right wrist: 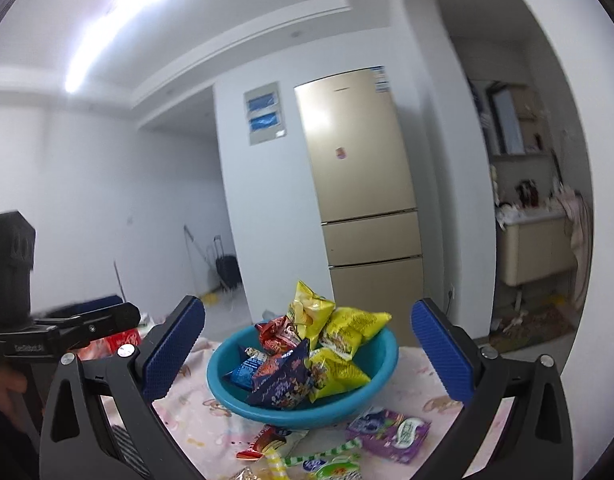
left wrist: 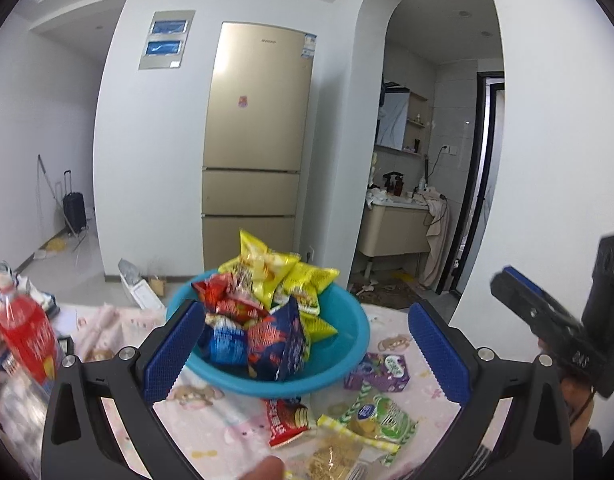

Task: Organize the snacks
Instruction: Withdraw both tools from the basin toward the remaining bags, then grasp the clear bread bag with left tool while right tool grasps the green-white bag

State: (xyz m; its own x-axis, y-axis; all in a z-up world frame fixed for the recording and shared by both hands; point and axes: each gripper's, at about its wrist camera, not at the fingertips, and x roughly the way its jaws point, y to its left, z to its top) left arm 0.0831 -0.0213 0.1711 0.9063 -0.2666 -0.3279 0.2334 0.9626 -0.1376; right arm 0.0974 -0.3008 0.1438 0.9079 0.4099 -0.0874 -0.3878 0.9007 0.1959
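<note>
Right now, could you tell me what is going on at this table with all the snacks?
A person is sorting snacks with a handheld gripper in each hand. Both the left gripper and the right gripper are open and empty, raised in front of a blue bowl already heaped with yellow, red and blue snack bags. A purple packet, a green packet and a red packet lie on the pink tablecloth before the bowl, not yet collected.

Tall gold three-door refrigerator (left wrist: pixel 255 140); dark upright wheeled suitcase (left wrist: pixel 74 211) by far wall; beige vanity cabinet (left wrist: pixel 395 229), possibly holding toiletries.
</note>
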